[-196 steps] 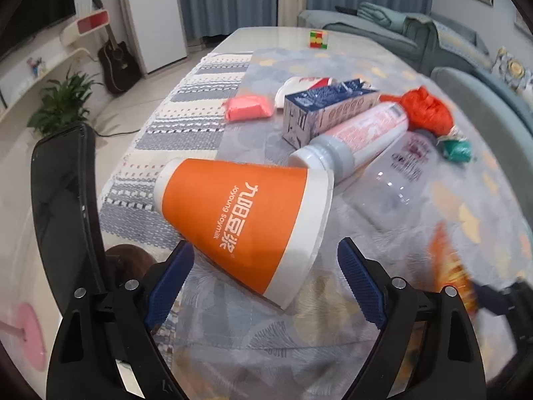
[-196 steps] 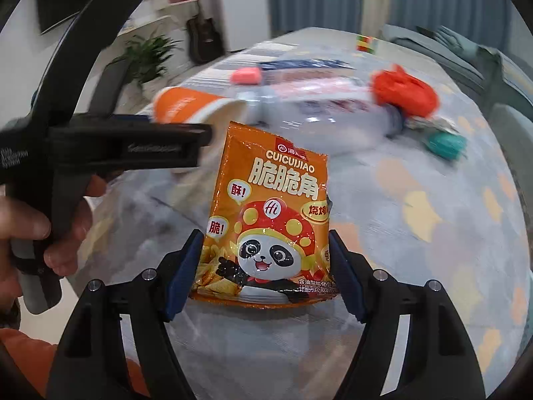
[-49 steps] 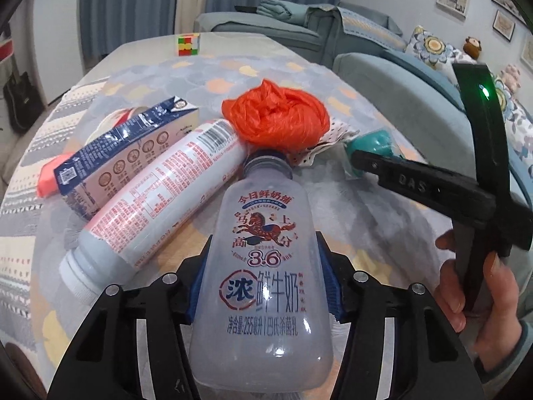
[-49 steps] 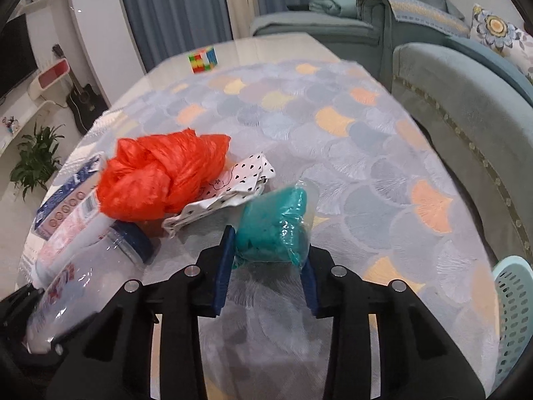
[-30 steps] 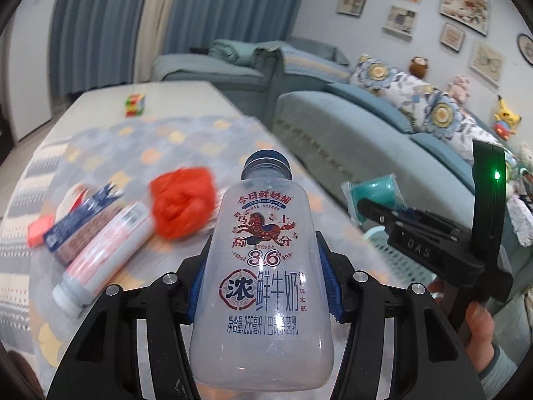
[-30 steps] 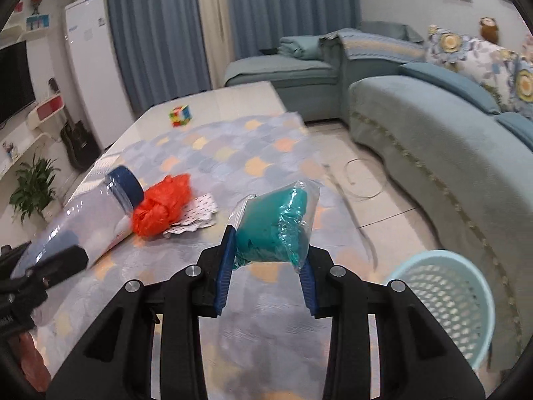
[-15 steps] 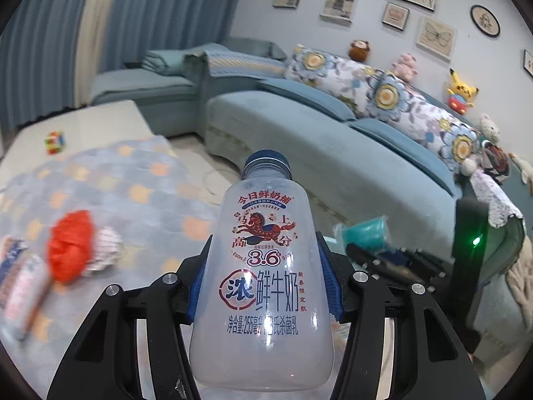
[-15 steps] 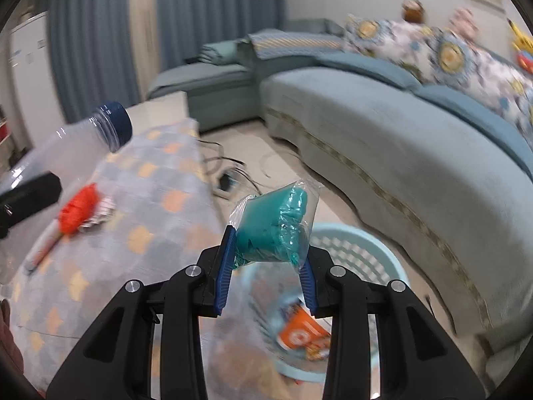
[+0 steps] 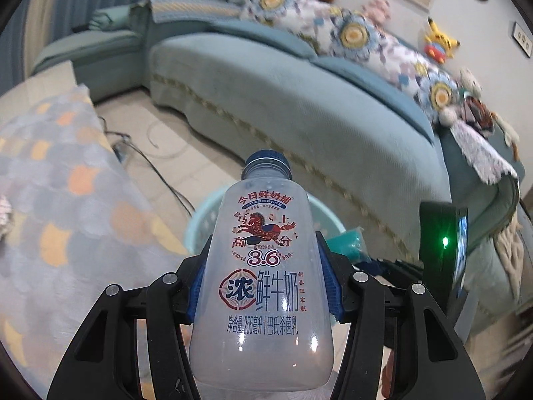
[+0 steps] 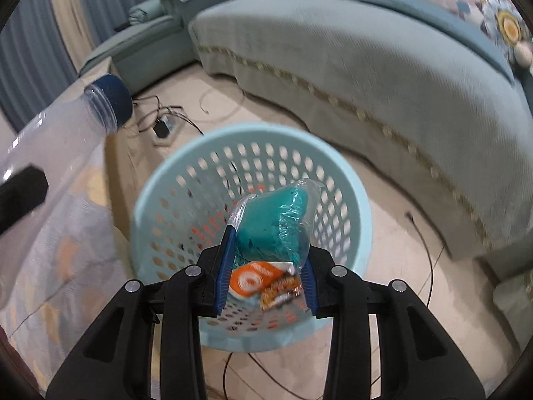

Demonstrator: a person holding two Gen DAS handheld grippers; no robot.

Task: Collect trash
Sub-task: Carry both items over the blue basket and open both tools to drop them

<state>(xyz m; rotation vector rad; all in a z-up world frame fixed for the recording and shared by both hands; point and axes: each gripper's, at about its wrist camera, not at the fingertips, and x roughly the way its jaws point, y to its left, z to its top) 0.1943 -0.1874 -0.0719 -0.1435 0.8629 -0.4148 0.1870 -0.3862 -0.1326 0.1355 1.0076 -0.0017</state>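
Two grippers: one in each hand, each with a single piece of trash.
Hard to make out: the basket (image 9: 200, 226) is mostly hidden behind the bottle in the left wrist view — only its pale blue rim shows; the sofa (image 10: 383, 76) is blurred.
Left gripper (image 9: 265, 288): blue pads pressed on both sides of the milk bottle (image 9: 266, 266), jaws about half spread, bottle pointing forward with its blue cap on.
Right gripper (image 10: 266, 266): jaws fairly narrow, clamped on the teal bag (image 10: 276, 223), directly above the basket mouth.
Bottle in the right wrist view: cut off at the left edge, beside the basket.
Inside the basket: one orange cup (image 10: 250, 280) and one snack packet (image 10: 279, 291), partly hidden by the gripper fingers.
Table (image 9: 66, 200): patterned cloth, to the left of the basket.
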